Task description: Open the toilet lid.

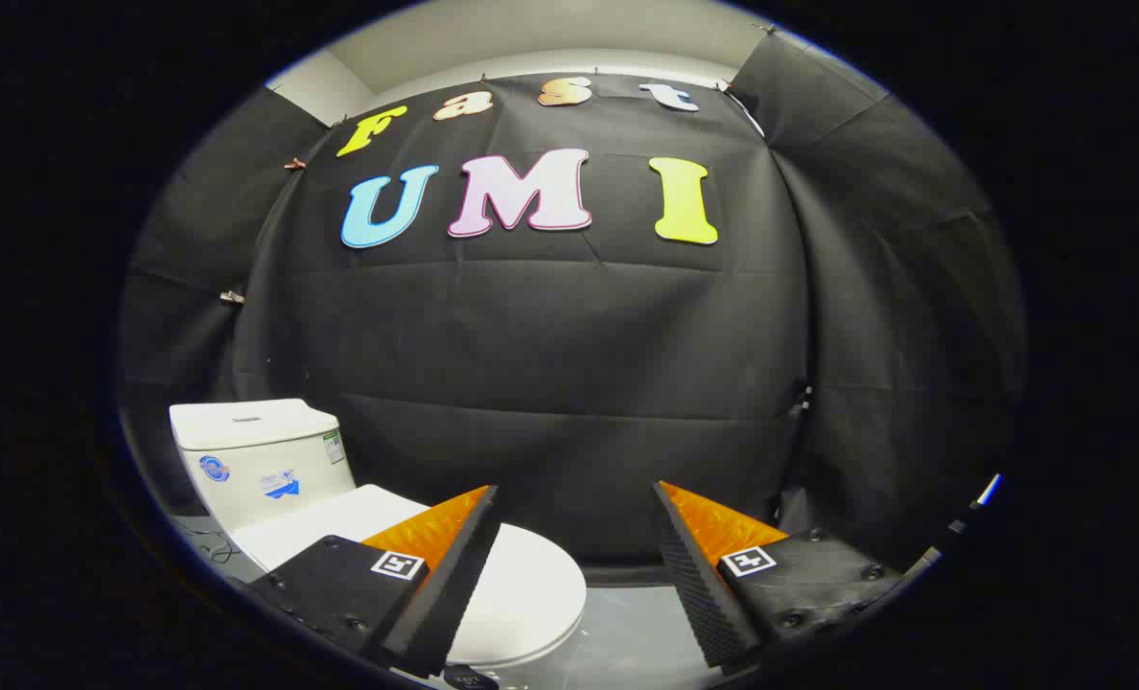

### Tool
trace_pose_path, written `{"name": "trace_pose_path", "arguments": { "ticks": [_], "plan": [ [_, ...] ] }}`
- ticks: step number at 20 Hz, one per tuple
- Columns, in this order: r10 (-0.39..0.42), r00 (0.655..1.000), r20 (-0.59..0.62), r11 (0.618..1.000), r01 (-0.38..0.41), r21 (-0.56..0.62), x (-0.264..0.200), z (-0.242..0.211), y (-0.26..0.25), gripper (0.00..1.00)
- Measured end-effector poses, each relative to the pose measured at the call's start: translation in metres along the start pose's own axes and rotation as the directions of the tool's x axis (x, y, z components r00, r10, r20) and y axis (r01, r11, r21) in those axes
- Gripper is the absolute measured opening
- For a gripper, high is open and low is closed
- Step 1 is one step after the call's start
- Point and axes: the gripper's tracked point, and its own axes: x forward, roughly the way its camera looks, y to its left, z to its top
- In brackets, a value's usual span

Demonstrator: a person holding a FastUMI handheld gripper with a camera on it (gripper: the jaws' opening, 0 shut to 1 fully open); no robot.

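A white toilet stands low and to the left, with its tank [261, 458] against the black cloth wall and its lid [522, 589] lying flat and closed over the bowl. My gripper [577, 496] is open, its two fingers spread wide with nothing between them. The left finger [454, 565] overlaps the closed lid in the view, hiding part of it; whether it touches the lid I cannot tell. The right finger [699, 565] is off to the right of the toilet, over the floor.
Black cloth walls [569, 383] close the booth behind and on both sides of the toilet. A pale grey floor [637, 623] shows between the fingers, right of the bowl. A thin cable lies on the floor left of the tank.
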Motion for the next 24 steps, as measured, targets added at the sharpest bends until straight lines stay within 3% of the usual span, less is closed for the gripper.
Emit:
{"name": "trace_pose_path", "arguments": {
  "ticks": [24],
  "plan": [
    [-0.012,1.0,-0.011,1.0,0.012,0.005,0.0018,-0.0038,-0.0039,0.96]
  ]
}}
